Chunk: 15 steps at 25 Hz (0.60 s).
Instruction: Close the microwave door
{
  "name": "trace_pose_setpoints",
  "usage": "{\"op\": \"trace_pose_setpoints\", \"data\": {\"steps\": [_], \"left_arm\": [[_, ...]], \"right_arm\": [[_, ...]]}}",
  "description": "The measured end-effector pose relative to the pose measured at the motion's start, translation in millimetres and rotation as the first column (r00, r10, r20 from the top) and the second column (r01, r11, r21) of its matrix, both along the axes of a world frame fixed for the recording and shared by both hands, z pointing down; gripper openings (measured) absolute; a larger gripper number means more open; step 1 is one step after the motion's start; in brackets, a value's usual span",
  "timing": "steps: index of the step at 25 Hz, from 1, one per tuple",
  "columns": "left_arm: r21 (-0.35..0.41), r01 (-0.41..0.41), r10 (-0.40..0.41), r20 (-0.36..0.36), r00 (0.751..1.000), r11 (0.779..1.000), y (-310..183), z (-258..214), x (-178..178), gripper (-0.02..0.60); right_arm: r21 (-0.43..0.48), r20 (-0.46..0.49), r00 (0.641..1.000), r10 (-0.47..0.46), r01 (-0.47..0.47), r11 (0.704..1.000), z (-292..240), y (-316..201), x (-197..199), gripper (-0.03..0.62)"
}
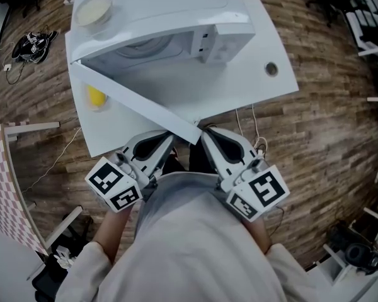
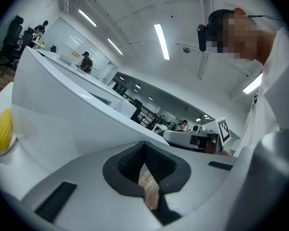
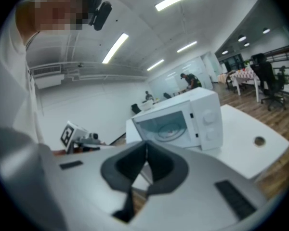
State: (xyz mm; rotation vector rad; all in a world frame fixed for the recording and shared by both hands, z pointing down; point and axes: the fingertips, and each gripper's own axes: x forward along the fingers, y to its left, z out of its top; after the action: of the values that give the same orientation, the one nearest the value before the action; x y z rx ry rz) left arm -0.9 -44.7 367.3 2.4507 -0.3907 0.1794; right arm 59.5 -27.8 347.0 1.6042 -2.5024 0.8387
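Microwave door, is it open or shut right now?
Open. In the head view the door stands swung far out from the microwave, and the glass plate inside is exposed.

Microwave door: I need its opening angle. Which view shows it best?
Head view: the microwave door stands wide open from the microwave, whole length visible. Left gripper view shows only its white face close up; right gripper view mainly the cavity.

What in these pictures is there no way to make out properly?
- Yellow thing: head view, small and hazy beside the door; left gripper view, cut by the frame's edge. Unidentifiable.
- Bowl contents: head view, too small.
- Microwave dial markings: right gripper view, blurred.
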Motion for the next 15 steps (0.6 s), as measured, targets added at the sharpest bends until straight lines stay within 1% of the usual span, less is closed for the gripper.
{"op": "trace_pose_setpoints", "data": {"steps": [15], "left_arm": [[-0.017,0.003,-0.003,0.004,1.000,1.000,-13.5,2.9,17.3,0.014]], "right_arm": [[-0.022,0.012,1.000,0.005,-0.004,1.000,6.1,-8.8,15.9,0.023]]}}
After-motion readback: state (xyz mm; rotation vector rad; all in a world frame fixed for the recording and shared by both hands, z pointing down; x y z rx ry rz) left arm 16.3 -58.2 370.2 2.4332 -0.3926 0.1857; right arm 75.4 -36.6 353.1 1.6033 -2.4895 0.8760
